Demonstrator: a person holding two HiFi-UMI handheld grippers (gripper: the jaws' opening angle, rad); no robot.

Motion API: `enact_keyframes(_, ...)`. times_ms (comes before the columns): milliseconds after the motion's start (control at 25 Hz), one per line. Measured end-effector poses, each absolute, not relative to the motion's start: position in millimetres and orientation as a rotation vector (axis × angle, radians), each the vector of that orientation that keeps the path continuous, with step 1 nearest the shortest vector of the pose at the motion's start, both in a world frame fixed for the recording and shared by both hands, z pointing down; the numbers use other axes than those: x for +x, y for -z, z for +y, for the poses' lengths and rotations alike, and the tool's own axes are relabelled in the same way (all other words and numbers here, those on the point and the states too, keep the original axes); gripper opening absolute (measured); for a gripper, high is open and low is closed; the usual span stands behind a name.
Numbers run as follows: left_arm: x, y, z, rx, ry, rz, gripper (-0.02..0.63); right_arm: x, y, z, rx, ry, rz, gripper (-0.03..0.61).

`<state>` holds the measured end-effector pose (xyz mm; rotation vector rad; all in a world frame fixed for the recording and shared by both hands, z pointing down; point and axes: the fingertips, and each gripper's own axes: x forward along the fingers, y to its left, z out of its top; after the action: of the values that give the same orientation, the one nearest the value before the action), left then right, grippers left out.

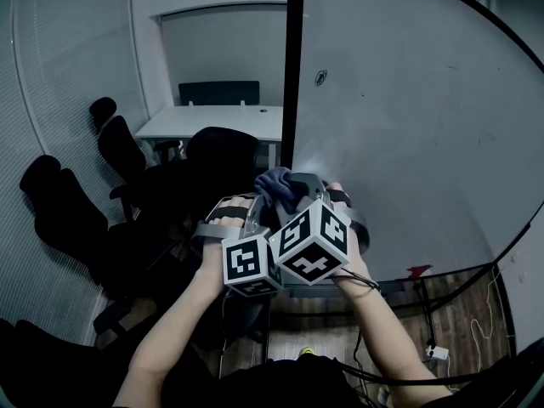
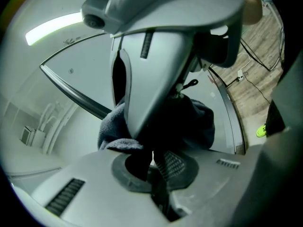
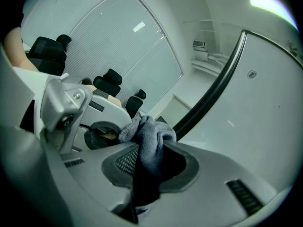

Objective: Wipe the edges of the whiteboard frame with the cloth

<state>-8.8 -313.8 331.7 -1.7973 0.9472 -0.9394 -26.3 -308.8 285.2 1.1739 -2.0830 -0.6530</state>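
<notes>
Held out forward side by side, left tongs point(image 2: 152, 162) and right tongs point(image 3: 142, 169) meet at the tips, both pinching the cloth point(image 3: 149, 136).

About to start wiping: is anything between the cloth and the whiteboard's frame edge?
Nothing visible. The cloth, pinched in the right gripper, sits just in front of the black frame edge with only open air between them. The left gripper is left of the cloth, out of that path.
</notes>
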Motion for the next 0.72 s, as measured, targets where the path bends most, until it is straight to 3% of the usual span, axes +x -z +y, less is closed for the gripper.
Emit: enact_keyframes(720, -7, -384, -307, -1.905, 1.016, 0.907, 0.017, -26, -338, -307, 1.125, 0.587, -2.074, 0.095)
